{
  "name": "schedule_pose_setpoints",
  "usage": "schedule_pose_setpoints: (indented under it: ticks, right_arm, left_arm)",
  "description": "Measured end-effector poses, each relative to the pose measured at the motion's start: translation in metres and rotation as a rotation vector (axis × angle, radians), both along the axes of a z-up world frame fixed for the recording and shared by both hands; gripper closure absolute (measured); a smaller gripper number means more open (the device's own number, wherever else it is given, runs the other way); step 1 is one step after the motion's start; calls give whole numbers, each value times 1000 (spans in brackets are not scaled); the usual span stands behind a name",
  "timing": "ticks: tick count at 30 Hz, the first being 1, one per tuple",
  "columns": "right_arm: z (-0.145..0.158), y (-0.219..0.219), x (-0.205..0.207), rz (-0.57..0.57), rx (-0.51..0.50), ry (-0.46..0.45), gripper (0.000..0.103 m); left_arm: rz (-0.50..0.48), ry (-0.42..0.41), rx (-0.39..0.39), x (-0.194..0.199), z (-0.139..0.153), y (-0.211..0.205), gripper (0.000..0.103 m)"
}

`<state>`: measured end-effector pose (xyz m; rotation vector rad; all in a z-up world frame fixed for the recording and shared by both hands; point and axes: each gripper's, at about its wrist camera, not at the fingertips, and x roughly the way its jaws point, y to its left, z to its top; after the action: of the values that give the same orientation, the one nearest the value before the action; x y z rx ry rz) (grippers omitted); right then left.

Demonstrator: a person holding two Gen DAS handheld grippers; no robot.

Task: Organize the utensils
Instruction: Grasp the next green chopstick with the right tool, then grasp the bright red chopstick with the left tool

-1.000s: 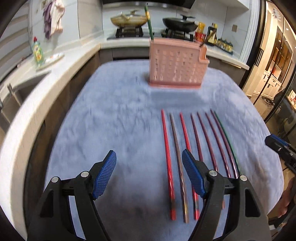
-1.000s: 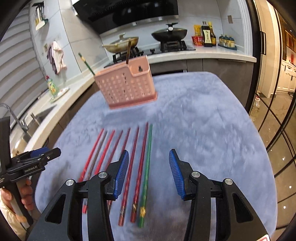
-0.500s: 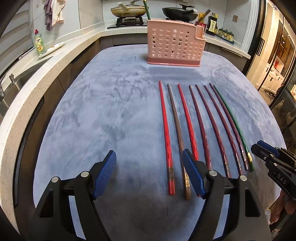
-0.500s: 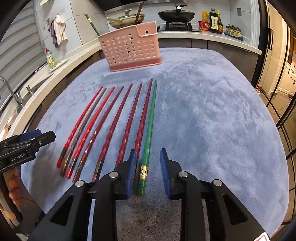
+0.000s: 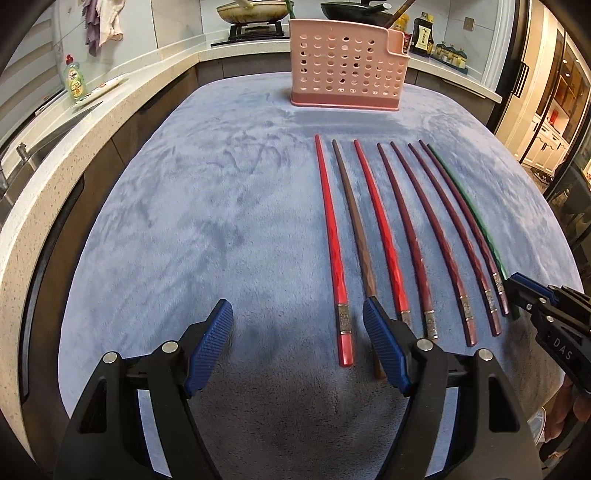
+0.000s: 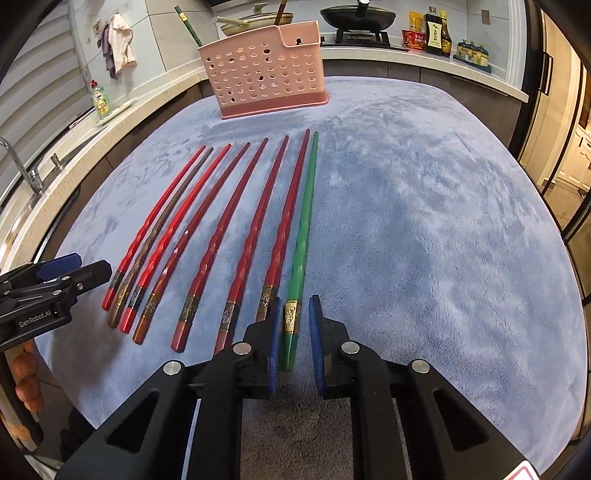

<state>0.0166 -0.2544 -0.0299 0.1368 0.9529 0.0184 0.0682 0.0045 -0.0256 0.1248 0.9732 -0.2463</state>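
Several chopsticks lie side by side on the blue cloth: red ones (image 6: 240, 236), a brown one (image 5: 356, 236) and a green one (image 6: 302, 236) at the right end of the row. My right gripper (image 6: 293, 332) has its jaws narrowed around the green chopstick's thick end, with small gaps still showing on both sides. My left gripper (image 5: 297, 332) is wide open and empty above the cloth, left of the row's near ends. A pink perforated utensil holder (image 5: 345, 66) stands at the far side; it also shows in the right wrist view (image 6: 264, 72) with a green and a brown stick in it.
The table is covered by the blue cloth (image 5: 221, 206). A white counter (image 5: 55, 147) with a dish soap bottle (image 5: 75, 79) runs along the left. A stove with pans (image 6: 354, 16) and sauce bottles (image 6: 436, 29) stands behind the holder.
Both grippers came down and closer to the chopsticks' near ends. My right gripper narrowed from wide open to a slim gap around the green chopstick. The left stayed wide open.
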Motion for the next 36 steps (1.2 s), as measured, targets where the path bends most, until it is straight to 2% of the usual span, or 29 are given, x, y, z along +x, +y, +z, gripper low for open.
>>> schedule_pose_setpoints:
  ticks: [10,16,36]
  right_arm:
    - [-2,3,2,27,-33,19,90]
    - [-3,3,4,41,-43,15,91]
    - [-3,-15,1,-15,28,20,98]
  left_arm:
    - [7,26,17,3,-15,-2,44]
    - [6,9,25,2,-19,-4,44]
    - [8,14,15,3,-19,-2,44]
